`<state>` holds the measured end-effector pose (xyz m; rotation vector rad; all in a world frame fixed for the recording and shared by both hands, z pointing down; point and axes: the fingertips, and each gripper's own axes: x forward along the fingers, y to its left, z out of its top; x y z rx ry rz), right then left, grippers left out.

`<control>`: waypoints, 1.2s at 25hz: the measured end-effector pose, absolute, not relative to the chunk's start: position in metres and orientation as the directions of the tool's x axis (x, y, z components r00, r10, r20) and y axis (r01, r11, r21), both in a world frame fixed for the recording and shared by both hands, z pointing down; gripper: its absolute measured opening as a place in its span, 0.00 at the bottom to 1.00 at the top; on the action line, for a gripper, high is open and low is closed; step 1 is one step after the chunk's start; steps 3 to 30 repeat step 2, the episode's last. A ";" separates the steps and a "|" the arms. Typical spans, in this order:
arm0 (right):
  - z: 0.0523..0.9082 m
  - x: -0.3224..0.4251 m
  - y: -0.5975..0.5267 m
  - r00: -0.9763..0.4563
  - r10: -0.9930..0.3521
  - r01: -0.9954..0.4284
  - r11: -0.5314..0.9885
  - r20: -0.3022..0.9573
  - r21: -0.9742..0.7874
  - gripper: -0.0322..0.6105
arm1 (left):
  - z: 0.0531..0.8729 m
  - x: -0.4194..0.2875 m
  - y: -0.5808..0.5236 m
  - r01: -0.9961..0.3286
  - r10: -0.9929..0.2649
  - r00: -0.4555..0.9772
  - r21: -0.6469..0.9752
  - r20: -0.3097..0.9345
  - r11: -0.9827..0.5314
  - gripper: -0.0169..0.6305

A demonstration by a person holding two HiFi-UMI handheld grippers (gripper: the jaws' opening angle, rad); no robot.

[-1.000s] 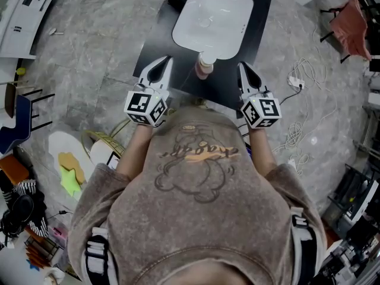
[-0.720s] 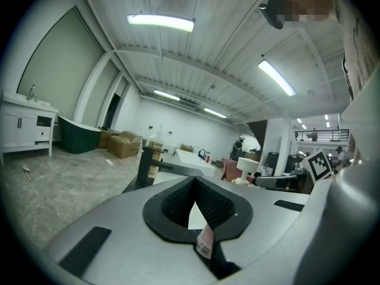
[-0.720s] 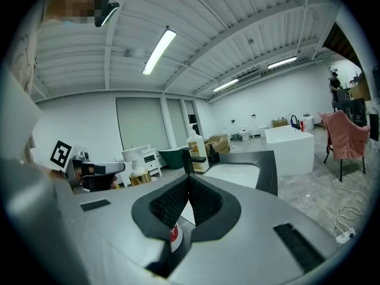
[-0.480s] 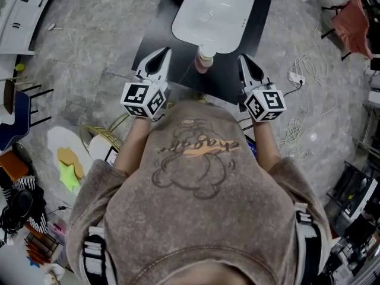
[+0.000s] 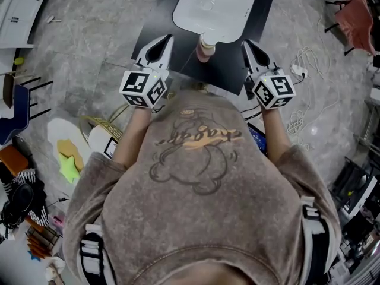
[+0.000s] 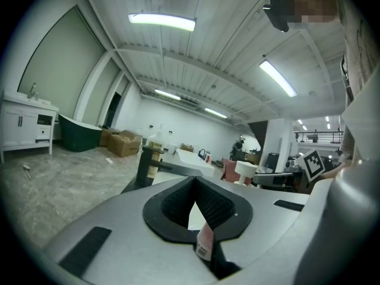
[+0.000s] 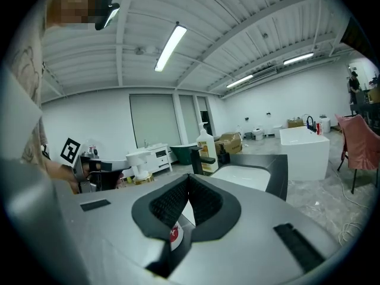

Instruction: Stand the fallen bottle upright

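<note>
A small bottle with a pinkish body and a white cap appears to stand upright on the black table, at the front rim of the white sink. My left gripper hovers just left of it and my right gripper just right; both are shut and hold nothing. The left gripper view shows the shut jaws and the bottle off to the right. In the right gripper view the bottle is left of the shut jaws.
A black faucet and a soap bottle stand at the sink's far end. On the floor, white cables lie to the right. A blue chair and clutter are at the left, and a red chair is at the far right.
The right gripper has shifted slightly to the right and turned a little. The left gripper and the bottle have stayed where they were.
</note>
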<state>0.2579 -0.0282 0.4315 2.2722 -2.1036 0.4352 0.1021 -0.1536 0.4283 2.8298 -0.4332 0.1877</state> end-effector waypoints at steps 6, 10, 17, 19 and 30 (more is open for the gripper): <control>0.433 0.260 -0.027 0.046 -0.975 -0.980 -0.086 0.218 -0.179 0.05 | 0.428 0.105 -0.152 -0.309 -0.273 0.948 0.253 0.166 -0.917 0.05; 0.433 0.260 -0.027 0.046 -0.975 -0.980 -0.086 0.218 -0.179 0.05 | 0.428 0.105 -0.152 -0.309 -0.273 0.948 0.253 0.166 -0.917 0.05; 0.433 0.260 -0.027 0.046 -0.975 -0.980 -0.086 0.218 -0.179 0.05 | 0.428 0.105 -0.152 -0.309 -0.273 0.948 0.253 0.166 -0.917 0.05; 0.433 0.260 -0.027 0.046 -0.975 -0.980 -0.086 0.218 -0.179 0.05 | 0.428 0.105 -0.152 -0.309 -0.273 0.948 0.253 0.166 -0.917 0.05; 0.433 0.260 -0.027 0.046 -0.975 -0.980 -0.086 0.218 -0.179 0.05 | 0.428 0.105 -0.152 -0.309 -0.273 0.948 0.253 0.166 -0.917 0.05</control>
